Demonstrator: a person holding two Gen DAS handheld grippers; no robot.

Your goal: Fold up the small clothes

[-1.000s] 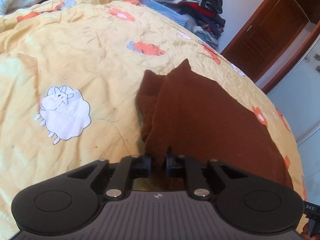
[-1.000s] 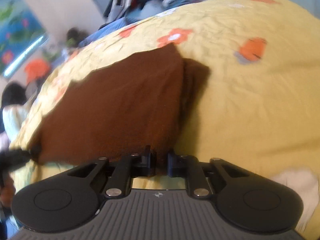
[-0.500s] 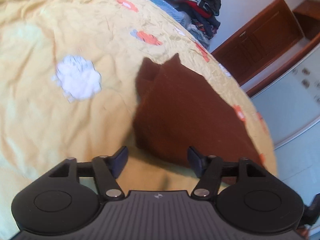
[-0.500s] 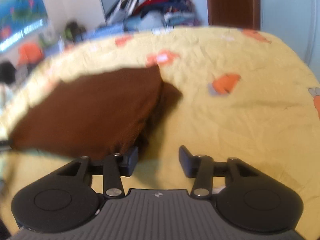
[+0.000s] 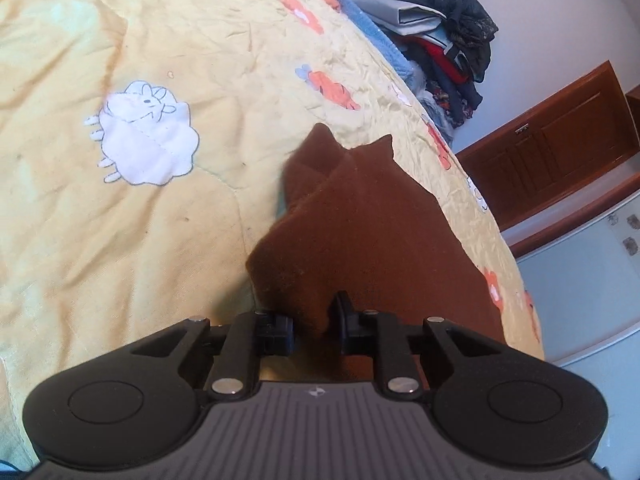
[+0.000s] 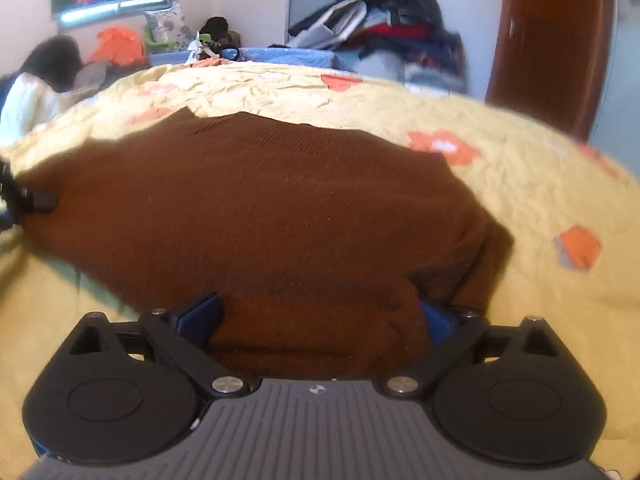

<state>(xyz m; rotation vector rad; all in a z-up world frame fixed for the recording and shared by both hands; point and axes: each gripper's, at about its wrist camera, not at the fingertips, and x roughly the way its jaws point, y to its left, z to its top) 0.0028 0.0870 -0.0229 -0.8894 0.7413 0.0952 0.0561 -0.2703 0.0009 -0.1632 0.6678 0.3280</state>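
One brown garment point(image 5: 372, 240) lies on the yellow quilt point(image 5: 140, 220). Our left gripper point(image 5: 314, 324) pinches its near edge; our right gripper point(image 6: 320, 316) is spread wide, fabric between its fingers. Beyond the quilt, piled clothes point(image 6: 384, 28).

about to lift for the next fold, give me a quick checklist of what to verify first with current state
1. Left tool shut on the brown garment: ok, cloth sits pinched between its fingers.
2. Right tool gripping: not ok, jaws wide open with the brown garment bunched between them.
3. Left tool visible at the garment's far edge from the right wrist view: ok.
4. Garment lies folded on the yellow quilt: ok, a second layer shows under the top one.
5. Layer edges aligned: not ok, the lower layer sticks out past the top.
6. All layers caught in the left grip: cannot tell.
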